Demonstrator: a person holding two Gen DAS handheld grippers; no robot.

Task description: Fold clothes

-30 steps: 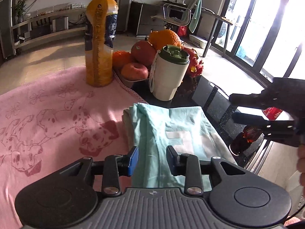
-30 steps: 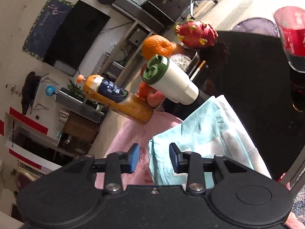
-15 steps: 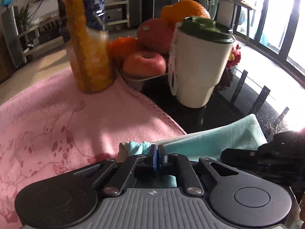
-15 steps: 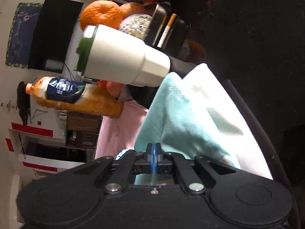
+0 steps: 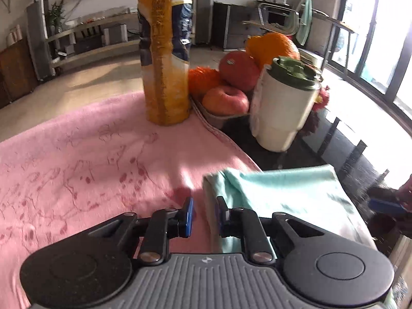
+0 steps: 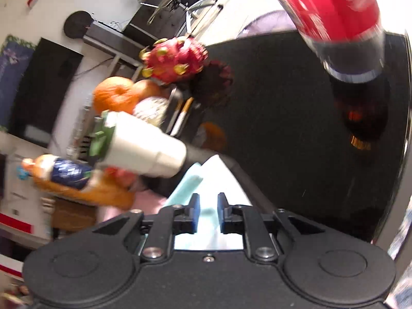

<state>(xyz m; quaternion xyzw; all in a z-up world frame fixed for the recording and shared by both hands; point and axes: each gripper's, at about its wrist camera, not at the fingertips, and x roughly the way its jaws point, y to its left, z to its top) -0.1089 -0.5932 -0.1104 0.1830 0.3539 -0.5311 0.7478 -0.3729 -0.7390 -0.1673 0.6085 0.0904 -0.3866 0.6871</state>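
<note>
A folded mint-green garment (image 5: 283, 193) lies half on the pink dog-print blanket (image 5: 77, 167) and half on the black glass table (image 5: 342, 154). My left gripper (image 5: 205, 215) is open at the garment's left edge, and the cloth's border sits by the right pad. In the right wrist view the garment (image 6: 208, 172) runs under my right gripper (image 6: 207, 213), which is open by a narrow gap. The right gripper's blue pad (image 5: 386, 204) shows at the garment's far right side in the left wrist view, with part of a hand behind it.
An orange juice bottle (image 5: 164, 51) stands on the blanket beyond the garment. A white cup with a green lid (image 5: 280, 110) and a tray of fruit (image 5: 231, 97) stand behind it. A red cola bottle (image 6: 334, 13) and a dragon fruit (image 6: 175, 59) stand on the glass table (image 6: 296, 141).
Both grippers came down and shut on the garment half a second ago. Both have since let go and opened, and have drawn back a little; the garment lies flat.
</note>
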